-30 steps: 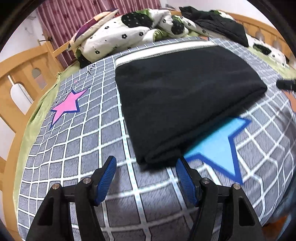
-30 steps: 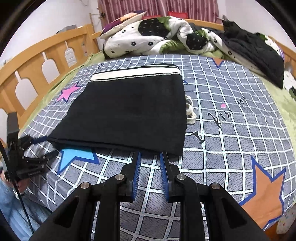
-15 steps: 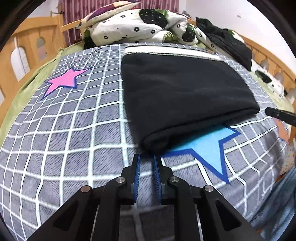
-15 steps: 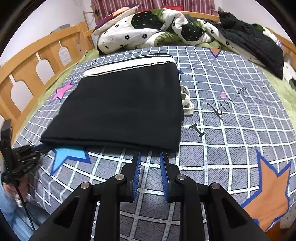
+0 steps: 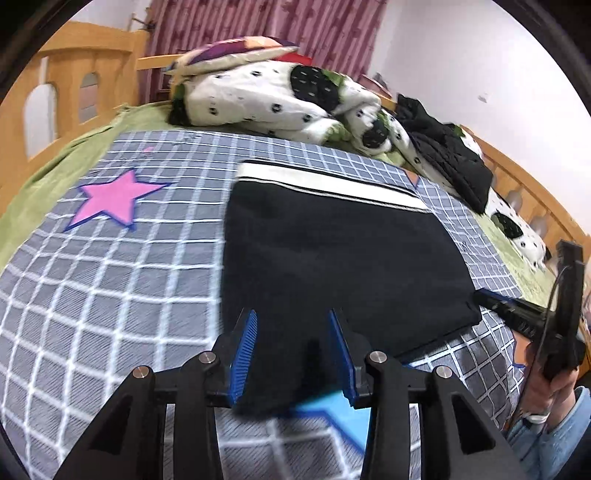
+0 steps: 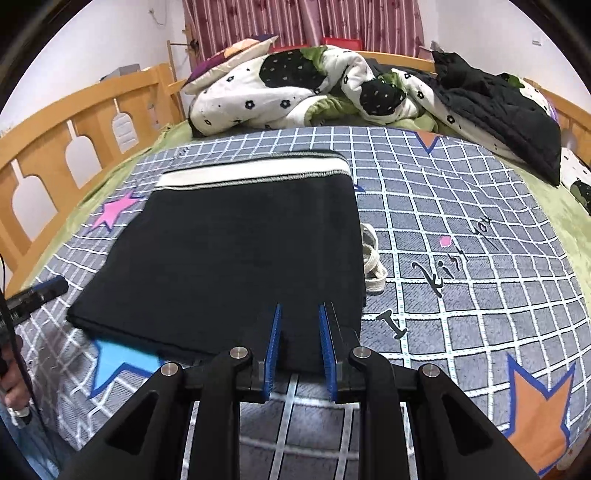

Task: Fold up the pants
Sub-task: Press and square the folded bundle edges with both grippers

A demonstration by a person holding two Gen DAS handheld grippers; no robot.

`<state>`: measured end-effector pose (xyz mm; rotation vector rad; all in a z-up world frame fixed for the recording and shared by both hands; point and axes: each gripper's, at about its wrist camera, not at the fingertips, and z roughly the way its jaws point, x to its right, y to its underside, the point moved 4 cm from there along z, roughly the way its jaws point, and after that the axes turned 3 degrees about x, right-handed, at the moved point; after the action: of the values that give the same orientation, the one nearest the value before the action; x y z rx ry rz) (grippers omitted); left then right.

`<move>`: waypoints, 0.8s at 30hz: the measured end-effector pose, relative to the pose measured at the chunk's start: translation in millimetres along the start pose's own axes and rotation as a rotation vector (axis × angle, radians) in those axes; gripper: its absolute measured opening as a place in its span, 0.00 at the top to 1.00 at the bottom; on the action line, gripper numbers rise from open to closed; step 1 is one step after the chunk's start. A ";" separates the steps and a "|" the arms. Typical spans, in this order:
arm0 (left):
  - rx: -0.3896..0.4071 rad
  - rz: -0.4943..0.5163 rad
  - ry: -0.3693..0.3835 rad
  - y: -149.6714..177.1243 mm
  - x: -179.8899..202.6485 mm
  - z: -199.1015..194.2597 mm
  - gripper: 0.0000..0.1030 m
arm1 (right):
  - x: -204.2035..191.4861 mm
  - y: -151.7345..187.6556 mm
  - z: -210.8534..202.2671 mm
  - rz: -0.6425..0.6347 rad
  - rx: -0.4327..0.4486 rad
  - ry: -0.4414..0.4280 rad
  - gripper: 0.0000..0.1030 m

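Pants (image 5: 343, 258) lie folded mid-frame; their near edge is straddled by the opening left gripper (image 5: 291, 354) and narrowly parted right gripper (image 6: 299, 350), unpinched; both corners should be gripped evenly.

Pants (image 5: 332, 258): black, with a cream waistband edged in black.
Bedspread (image 6: 461, 206): grey, white grid, with pink, blue and orange stars.
Quilt (image 6: 295, 85): white, black and green, flower-dotted.
Curtain (image 6: 303, 18): maroon stripes.
Bed frame (image 6: 55, 147): honey-coloured wood.
Tool pads (image 5: 243, 354): blue.
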<state>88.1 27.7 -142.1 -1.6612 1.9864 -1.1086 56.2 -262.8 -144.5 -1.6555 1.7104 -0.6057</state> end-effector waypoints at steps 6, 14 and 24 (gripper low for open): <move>-0.062 -0.009 -0.034 21.4 7.5 25.5 0.62 | 1.3 20.9 29.3 -0.036 -0.052 0.037 0.80; -0.075 0.036 -0.056 29.8 13.0 17.3 0.60 | 2.1 29.8 30.9 -0.033 -0.083 0.039 0.79; -0.075 0.045 -0.059 31.1 15.0 15.7 0.59 | -1.0 29.9 30.8 -0.028 -0.082 0.069 0.79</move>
<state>73.4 8.7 -171.4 -1.6580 2.0407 -0.9701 58.6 -255.5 -186.7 -1.7357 1.7853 -0.6198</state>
